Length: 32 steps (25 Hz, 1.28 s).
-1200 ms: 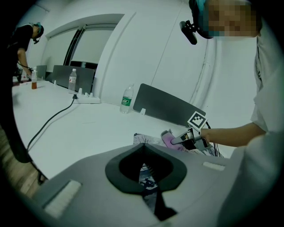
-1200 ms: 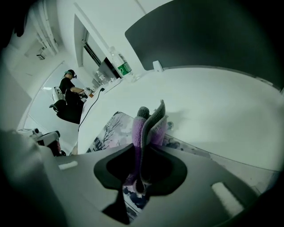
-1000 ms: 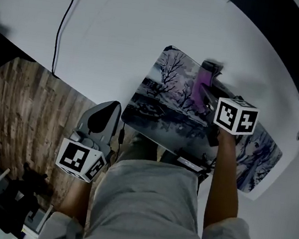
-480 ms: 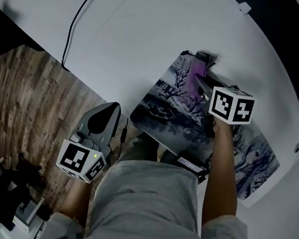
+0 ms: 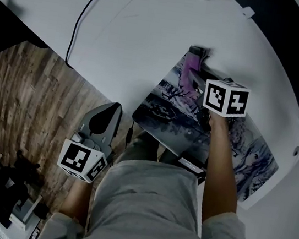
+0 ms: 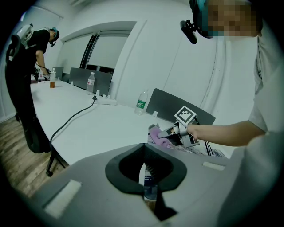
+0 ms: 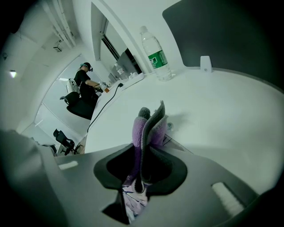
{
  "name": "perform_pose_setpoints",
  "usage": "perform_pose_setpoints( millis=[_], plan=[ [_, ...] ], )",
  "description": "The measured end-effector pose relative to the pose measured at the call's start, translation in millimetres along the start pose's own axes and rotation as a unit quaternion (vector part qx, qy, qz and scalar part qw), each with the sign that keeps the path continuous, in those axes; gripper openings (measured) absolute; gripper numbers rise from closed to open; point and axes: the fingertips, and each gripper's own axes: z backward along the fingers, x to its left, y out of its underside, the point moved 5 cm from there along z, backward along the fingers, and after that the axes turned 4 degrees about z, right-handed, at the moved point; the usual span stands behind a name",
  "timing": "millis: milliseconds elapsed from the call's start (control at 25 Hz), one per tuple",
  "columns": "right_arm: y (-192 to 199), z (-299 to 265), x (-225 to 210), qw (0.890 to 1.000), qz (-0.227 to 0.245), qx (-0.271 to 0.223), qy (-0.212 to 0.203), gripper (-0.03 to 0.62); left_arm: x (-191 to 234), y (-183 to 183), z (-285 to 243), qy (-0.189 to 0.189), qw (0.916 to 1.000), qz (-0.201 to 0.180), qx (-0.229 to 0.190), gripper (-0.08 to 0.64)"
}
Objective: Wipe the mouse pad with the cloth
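The printed mouse pad point(image 5: 165, 108) lies slantwise on the white table point(image 5: 130, 24), its near edge at the table's front. My right gripper point(image 5: 197, 67) is shut on a purple and grey cloth point(image 5: 190, 72), which rests on the pad's far left corner. In the right gripper view the cloth point(image 7: 148, 128) stands folded between the jaws over the pad point(image 7: 133, 199). My left gripper point(image 5: 100, 119) hangs below the table's front edge over the wooden floor, jaws shut with nothing in them. The left gripper view shows the right gripper point(image 6: 165, 132) and the cloth point(image 6: 156, 135) on the pad.
A black cable point(image 5: 82, 17) runs across the table's left part to a power strip point(image 6: 105, 100). A green-labelled water bottle point(image 7: 154, 53) stands at the table's far edge beside a dark chair back point(image 6: 177, 105). Another person point(image 6: 22, 75) stands at the far end of the table.
My right gripper has dragged the cloth across the pad toward its far left corner. The left gripper has stayed where it was.
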Motion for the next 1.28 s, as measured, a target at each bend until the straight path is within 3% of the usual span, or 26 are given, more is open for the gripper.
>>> perform_pose_setpoints(
  millis=[320, 720, 960, 1280],
  plan=[
    [8, 47, -8, 0.998, -0.028, -0.05, -0.018, 0.095, -29, -5, -20, 0.039, 0.9987, -0.031, 0.012, 0.018],
    [81, 181, -61, 0.992, -0.068, -0.104, 0.014, 0.095, -149, -5, -74, 0.155, 0.9822, -0.099, 0.036, 0.018],
    [151, 258, -99, 0.985, -0.108, -0.121, 0.066, 0.095, -224, 11, -97, 0.217, 0.9649, -0.136, 0.058, 0.018],
    [251, 348, -138, 0.966, -0.167, -0.147, 0.132, 0.095, -330, 42, -118, 0.297, 0.933, -0.184, 0.088, 0.018]
  ],
)
